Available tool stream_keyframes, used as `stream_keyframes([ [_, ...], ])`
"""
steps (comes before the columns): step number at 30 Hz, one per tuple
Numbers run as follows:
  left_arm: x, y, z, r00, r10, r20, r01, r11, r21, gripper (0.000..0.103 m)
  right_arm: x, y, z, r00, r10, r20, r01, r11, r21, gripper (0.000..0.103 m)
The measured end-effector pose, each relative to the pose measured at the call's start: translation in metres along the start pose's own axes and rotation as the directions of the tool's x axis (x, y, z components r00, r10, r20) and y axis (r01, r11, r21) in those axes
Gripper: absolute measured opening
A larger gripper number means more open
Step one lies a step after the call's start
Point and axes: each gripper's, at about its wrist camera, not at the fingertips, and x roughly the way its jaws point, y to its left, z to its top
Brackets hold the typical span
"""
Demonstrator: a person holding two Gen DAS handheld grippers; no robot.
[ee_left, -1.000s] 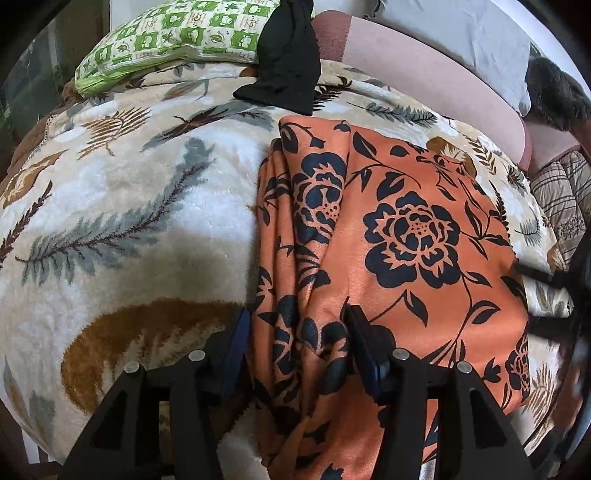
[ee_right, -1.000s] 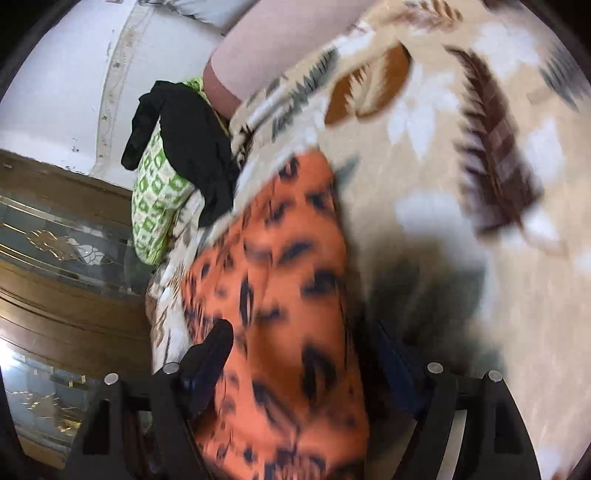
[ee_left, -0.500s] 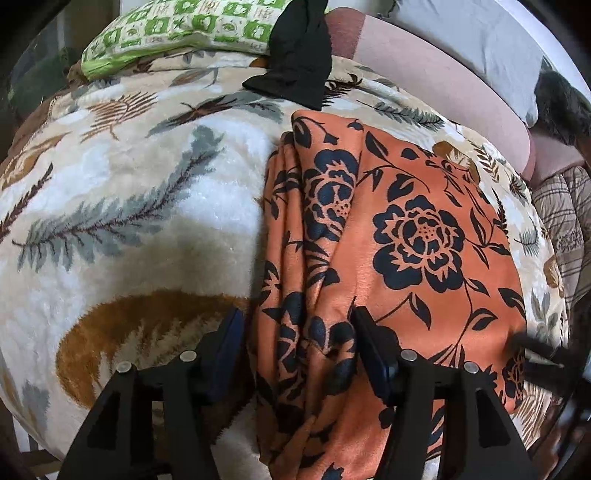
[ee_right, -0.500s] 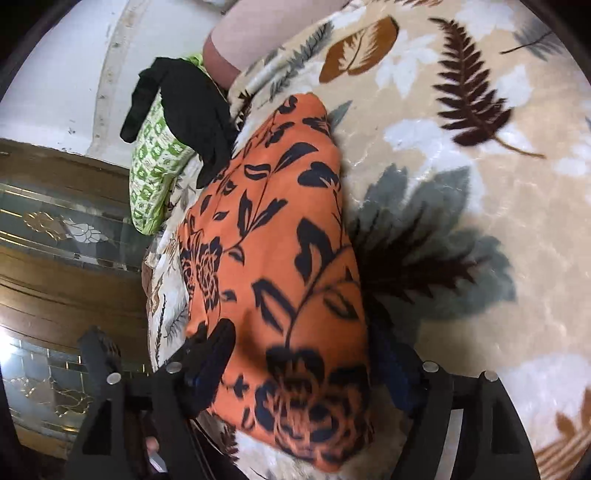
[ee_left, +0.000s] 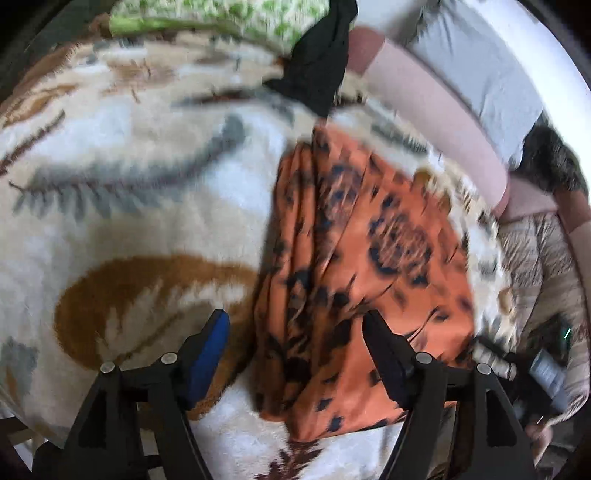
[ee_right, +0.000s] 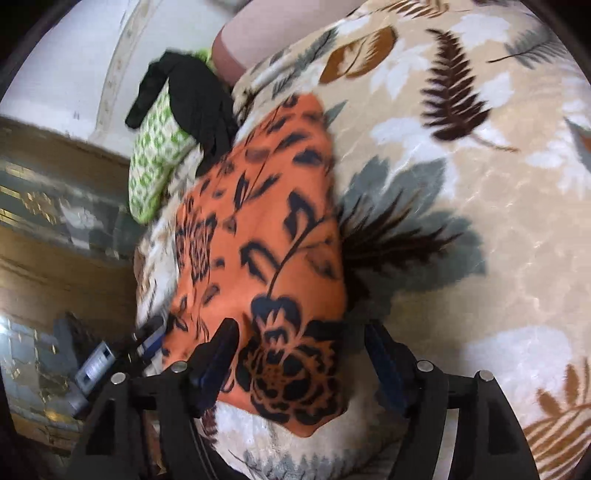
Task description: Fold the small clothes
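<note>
Left wrist view: the left tongs (ee_left: 295,332) point down at a plush blanket (ee_left: 122,177) printed with grey feathers and brown leaves on cream. Their jaws are opening, standing wide, with the near edge of an orange cloth (ee_left: 354,266) lying between them; the left blue pad sits clear of the fabric, and the right finger lies over it without clamping. The cloth is thin and smooth, orange with black flowers, folded into a rough oblong with gathered creases along its left side, stretching ahead and to the right of the tongs. Beyond its far end lies a limp black garment (ee_left: 317,66), draped partly over a green-and-white patterned pillow (ee_left: 221,14). A pink bolster (ee_left: 436,122) curves along the far right. The frame is blurred; no writing can be read.

Right wrist view: the right tongs (ee_right: 299,350) have their jaws closing yet wide apart, straddling the near corner of the orange cloth (ee_right: 266,236), the pads not pressing it. The cloth runs ahead and leftward, flat on the blanket (ee_right: 461,206). The black garment (ee_right: 195,96) and the pillow (ee_right: 155,155) lie past its far end, left of centre.
</note>
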Motion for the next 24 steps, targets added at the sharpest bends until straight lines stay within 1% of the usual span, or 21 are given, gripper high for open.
stream_keyframes([
  [1,0.006,0.0,-0.004,1.0,0.012,-0.019,-0.012,1.0,0.011,0.072,0.001,-0.001,0.004,1.0,0.006,0.0,-0.006,1.0,0.01,0.075],
  [2,0.008,-0.001,-0.009,0.999,0.033,0.002,-0.033,0.998,0.045,0.065,0.004,-0.001,0.008,1.0,0.012,0.001,-0.012,1.0,0.013,0.075],
  [3,0.006,-0.006,-0.012,0.999,0.035,0.028,-0.038,0.996,0.086,0.061,0.009,0.003,0.011,1.0,0.024,-0.016,-0.024,1.0,-0.008,0.075],
  [4,0.005,-0.009,-0.014,1.0,0.018,0.024,-0.02,0.995,0.095,0.048,0.019,0.008,0.012,0.998,0.015,-0.054,-0.018,0.999,-0.042,0.074],
  [5,0.005,-0.011,-0.013,1.0,0.007,0.01,-0.007,0.996,0.086,0.046,0.028,0.012,0.011,0.995,-0.025,-0.094,0.018,0.996,-0.083,0.071],
  [6,0.002,-0.014,-0.011,1.0,0.018,0.007,-0.018,0.996,0.083,0.046,0.038,0.015,0.007,0.99,-0.067,-0.12,0.054,0.993,-0.108,0.069],
  [8,-0.002,-0.018,-0.011,1.0,0.021,0.018,-0.023,0.996,0.09,0.047,0.035,0.022,0.004,0.992,-0.064,-0.107,0.05,0.99,-0.128,0.069],
  [9,-0.004,-0.02,-0.013,0.999,0.028,0.027,-0.031,0.994,0.101,0.048,0.028,0.027,0.002,0.995,-0.045,-0.088,0.033,0.99,-0.134,0.07],
  [10,-0.004,-0.023,-0.014,0.999,0.035,0.025,-0.037,0.993,0.111,0.056,0.024,0.029,0.001,0.996,-0.04,-0.078,0.03,0.991,-0.13,0.072],
  [11,-0.002,-0.022,-0.016,0.999,0.044,0.022,-0.047,0.992,0.121,0.06,0.02,0.029,-0.002,0.997,-0.031,-0.075,0.021,0.993,-0.119,0.078],
  [12,-0.002,-0.021,-0.019,0.998,0.05,0.028,-0.053,0.992,0.119,0.061,0.02,0.025,-0.005,0.996,-0.021,-0.087,0.013,0.996,-0.093,0.08],
  [13,-0.003,-0.017,-0.02,0.999,0.041,0.028,-0.044,0.993,0.11,0.06,0.023,0.022,-0.008,0.995,-0.016,-0.096,0.009,0.997,-0.073,0.081],
  [14,-0.007,-0.013,-0.022,0.999,0.031,0.025,-0.034,0.995,0.098,0.054,0.028,0.021,-0.014,0.992,-0.02,-0.122,0.009,0.996,-0.088,0.08],
  [15,-0.012,-0.014,-0.023,0.999,0.021,0.035,-0.024,0.996,0.091,0.047,0.031,0.023,-0.018,0.99,-0.045,-0.13,0.028,0.992,-0.126,0.07],
  [16,-0.018,-0.013,-0.024,0.999,0.02,0.044,-0.024,0.995,0.095,0.041,0.03,0.026,-0.021,0.991,-0.055,-0.124,0.038,0.99,-0.139,0.051],
  [18,-0.023,-0.014,-0.028,0.997,0.04,0.062,-0.046,0.994,0.098,0.041,0.022,0.028,-0.021,0.994,-0.06,-0.096,0.047,0.991,-0.126,0.05],
  [19,-0.019,-0.013,-0.03,0.998,0.045,0.054,-0.05,0.994,0.099,0.042,0.021,0.028,-0.021,0.994,-0.066,-0.089,0.055,0.991,-0.123,0.05],
  [20,-0.011,-0.012,-0.03,0.997,0.06,0.037,-0.064,0.993,0.1,0.049,0.022,0.026,-0.022,0.993,-0.077,-0.086,0.067,0.991,-0.114,0.051],
  [21,-0.003,-0.008,-0.031,0.996,0.081,0.028,-0.083,0.993,0.087,0.053,0.026,0.023,-0.021,0.991,-0.089,-0.098,0.079,0.992,-0.1,0.063],
  [22,-0.002,-0.006,-0.031,0.997,0.077,0.029,-0.079,0.995,0.068,0.055,0.029,0.019,-0.024,0.988,-0.092,-0.123,0.083,0.993,-0.08,0.073],
  [24,-0.011,-0.007,-0.03,0.997,0.073,0.039,-0.075,0.996,0.052,0.054,0.022,0.022,-0.023,0.991,-0.082,-0.104,0.074,0.995,-0.073,0.073],
])
